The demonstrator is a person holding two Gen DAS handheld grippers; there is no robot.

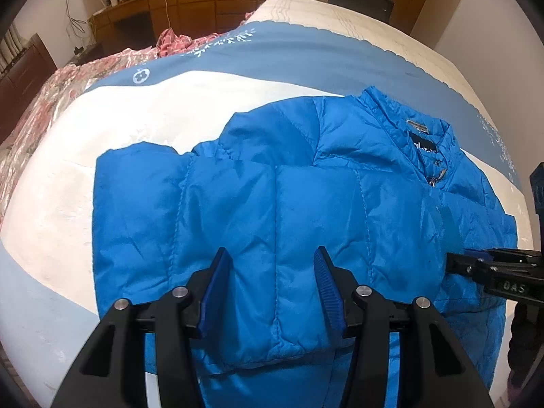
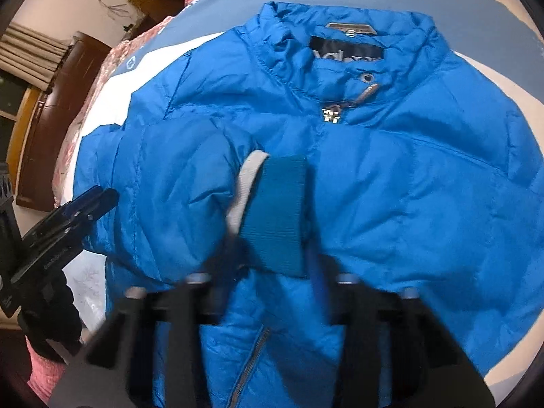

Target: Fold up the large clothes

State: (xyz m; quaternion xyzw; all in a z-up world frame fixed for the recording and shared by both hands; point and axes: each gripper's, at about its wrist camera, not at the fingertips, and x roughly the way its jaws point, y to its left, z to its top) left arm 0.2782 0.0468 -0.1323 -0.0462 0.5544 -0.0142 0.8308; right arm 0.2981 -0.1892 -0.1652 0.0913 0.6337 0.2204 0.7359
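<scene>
A bright blue puffer jacket (image 1: pixel 306 183) lies front up on a bed, collar at the far right, zipped. Its sleeve is folded across the chest. My left gripper (image 1: pixel 272 265) is open, its jaws either side of the folded sleeve near me. In the right wrist view the jacket (image 2: pixel 408 176) fills the frame and the sleeve's teal knit cuff (image 2: pixel 275 214) with a grey edge lies between the blurred jaws of my right gripper (image 2: pixel 272 258), which look open. The right gripper (image 1: pixel 455 258) also shows at the right edge of the left view. The left gripper (image 2: pixel 102 197) shows at left.
The bed has a white and blue-grey cover (image 1: pixel 68 204). A pink patterned quilt (image 1: pixel 112 64) lies bunched at its far left. Wooden cabinets (image 1: pixel 210 0) and a desk (image 1: pixel 136 6) stand behind. A dark wooden door (image 2: pixel 57 119) is at left.
</scene>
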